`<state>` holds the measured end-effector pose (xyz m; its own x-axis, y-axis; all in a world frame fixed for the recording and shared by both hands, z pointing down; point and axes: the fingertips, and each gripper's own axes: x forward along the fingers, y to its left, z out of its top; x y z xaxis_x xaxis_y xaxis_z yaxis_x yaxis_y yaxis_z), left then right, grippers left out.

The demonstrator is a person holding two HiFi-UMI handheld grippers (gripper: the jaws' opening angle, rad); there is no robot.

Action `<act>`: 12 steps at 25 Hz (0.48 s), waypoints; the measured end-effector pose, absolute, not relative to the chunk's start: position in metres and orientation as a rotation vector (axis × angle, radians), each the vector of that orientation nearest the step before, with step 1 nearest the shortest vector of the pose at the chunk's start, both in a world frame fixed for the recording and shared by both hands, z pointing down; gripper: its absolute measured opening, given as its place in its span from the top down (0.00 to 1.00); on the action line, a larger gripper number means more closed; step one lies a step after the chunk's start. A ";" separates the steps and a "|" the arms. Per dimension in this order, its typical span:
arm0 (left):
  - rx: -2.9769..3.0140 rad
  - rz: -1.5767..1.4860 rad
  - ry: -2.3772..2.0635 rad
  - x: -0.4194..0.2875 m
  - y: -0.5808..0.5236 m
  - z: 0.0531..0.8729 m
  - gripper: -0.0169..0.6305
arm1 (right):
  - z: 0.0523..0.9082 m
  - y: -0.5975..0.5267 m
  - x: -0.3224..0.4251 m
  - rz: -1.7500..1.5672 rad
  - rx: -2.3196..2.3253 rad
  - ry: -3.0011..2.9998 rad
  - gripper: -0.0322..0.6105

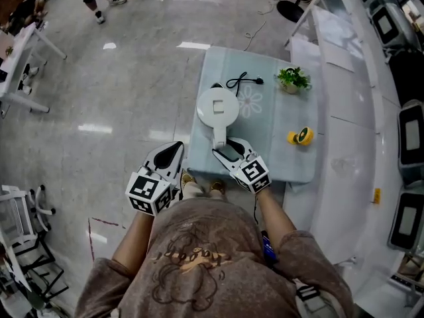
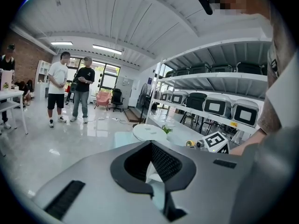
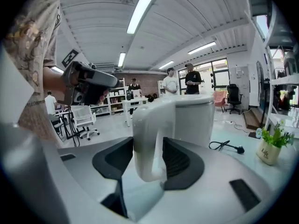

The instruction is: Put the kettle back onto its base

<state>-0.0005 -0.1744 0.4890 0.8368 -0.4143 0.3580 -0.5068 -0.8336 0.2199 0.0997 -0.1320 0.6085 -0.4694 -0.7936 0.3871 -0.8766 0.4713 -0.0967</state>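
The white kettle [image 1: 217, 106] stands on the pale table [image 1: 278, 158], its handle [image 1: 219, 136] pointing toward me. Whatever is under it is hidden; a black cord and plug [image 1: 244, 80] lie just beyond it. My right gripper [image 1: 227, 150] reaches in from the near edge. In the right gripper view the handle [image 3: 147, 143] stands between the jaws of the right gripper [image 3: 149, 160], which are open around it, the kettle body [image 3: 196, 120] behind. My left gripper [image 1: 169, 156] hovers off the table's left edge, open and empty [image 2: 152, 164]; from there the kettle's lid [image 2: 148, 132] shows ahead.
A small potted plant [image 1: 293, 79] stands at the table's far right and a yellow roll [image 1: 301, 136] lies at its right side. White shelving with monitors [image 1: 404, 138] lines the right. Two people [image 2: 70, 85] stand across the shiny floor, and desks stand at the left.
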 end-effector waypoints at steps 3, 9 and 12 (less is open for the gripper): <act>2.711 0.425 -0.673 0.007 -0.176 0.489 0.95 | 0.589 -0.124 0.113 0.390 1.451 -2.413 0.61; 2.741 0.377 -0.612 0.027 -0.183 0.470 0.95 | 0.536 -0.110 0.143 0.377 1.594 -2.410 0.61; 2.766 0.355 -0.585 0.036 -0.187 0.458 0.95 | 0.505 -0.107 0.161 0.380 1.714 -2.405 0.62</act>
